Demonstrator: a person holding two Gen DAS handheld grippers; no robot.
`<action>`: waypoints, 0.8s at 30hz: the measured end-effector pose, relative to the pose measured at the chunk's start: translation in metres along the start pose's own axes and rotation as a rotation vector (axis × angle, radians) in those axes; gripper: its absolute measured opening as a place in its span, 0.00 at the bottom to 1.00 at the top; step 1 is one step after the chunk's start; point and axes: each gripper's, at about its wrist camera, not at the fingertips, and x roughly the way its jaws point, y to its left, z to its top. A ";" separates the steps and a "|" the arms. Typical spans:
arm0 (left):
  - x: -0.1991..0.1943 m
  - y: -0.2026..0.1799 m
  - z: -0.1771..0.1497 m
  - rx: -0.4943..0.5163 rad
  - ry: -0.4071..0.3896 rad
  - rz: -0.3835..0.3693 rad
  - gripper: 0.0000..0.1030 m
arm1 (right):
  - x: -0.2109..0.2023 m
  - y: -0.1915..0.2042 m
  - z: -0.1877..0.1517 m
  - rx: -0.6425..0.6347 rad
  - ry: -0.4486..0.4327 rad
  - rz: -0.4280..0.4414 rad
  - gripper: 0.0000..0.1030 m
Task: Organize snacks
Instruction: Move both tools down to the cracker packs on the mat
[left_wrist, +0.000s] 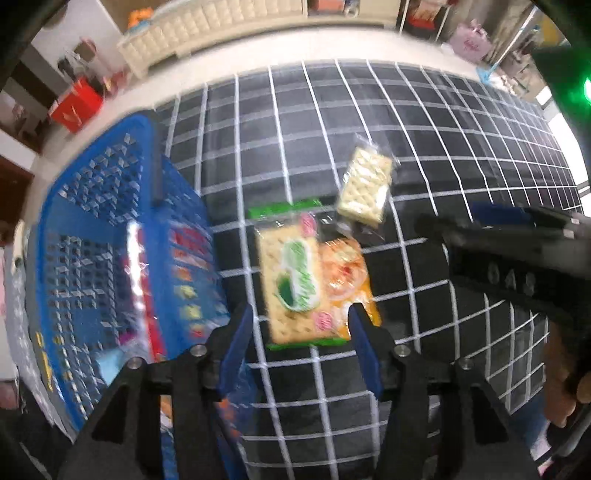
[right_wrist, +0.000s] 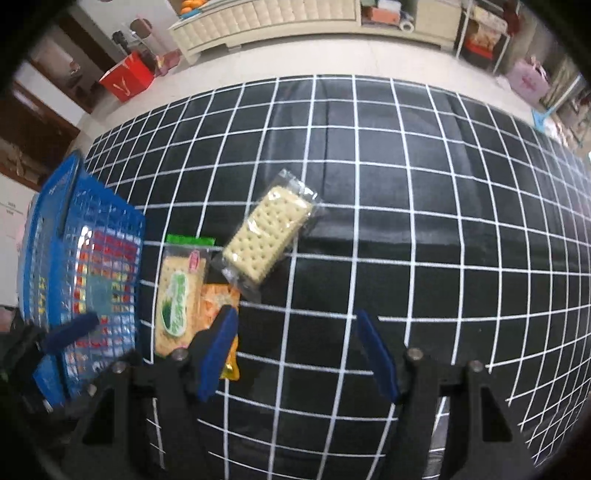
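A green-labelled cracker pack (left_wrist: 291, 275) (right_wrist: 179, 295) lies on the black grid cloth, partly on an orange snack pack (left_wrist: 347, 273) (right_wrist: 218, 299). A clear-wrapped plain cracker pack (left_wrist: 365, 186) (right_wrist: 267, 230) lies just beyond them. A blue mesh basket (left_wrist: 99, 236) (right_wrist: 85, 266) with colourful packets inside stands to the left. My left gripper (left_wrist: 301, 326) is open and empty, just above the near end of the green and orange packs. My right gripper (right_wrist: 295, 326) is open and empty over bare cloth right of the packs; it also shows in the left wrist view (left_wrist: 491, 221).
The table cloth (right_wrist: 424, 221) stretches far to the right and back. Beyond the table's far edge are a cream padded bench (right_wrist: 266, 18), a red bag (right_wrist: 127, 79) and shelves with boxes (right_wrist: 480, 33). The basket sits at the table's left edge.
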 end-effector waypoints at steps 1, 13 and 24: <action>0.004 -0.004 0.002 -0.009 0.025 0.011 0.52 | 0.002 -0.002 0.005 0.012 0.015 0.014 0.69; 0.042 -0.021 0.027 -0.189 0.046 0.054 0.56 | 0.040 -0.023 0.046 0.131 0.109 0.120 0.69; 0.044 -0.002 0.016 -0.277 -0.038 0.107 0.56 | 0.069 0.015 0.070 0.103 0.150 0.078 0.71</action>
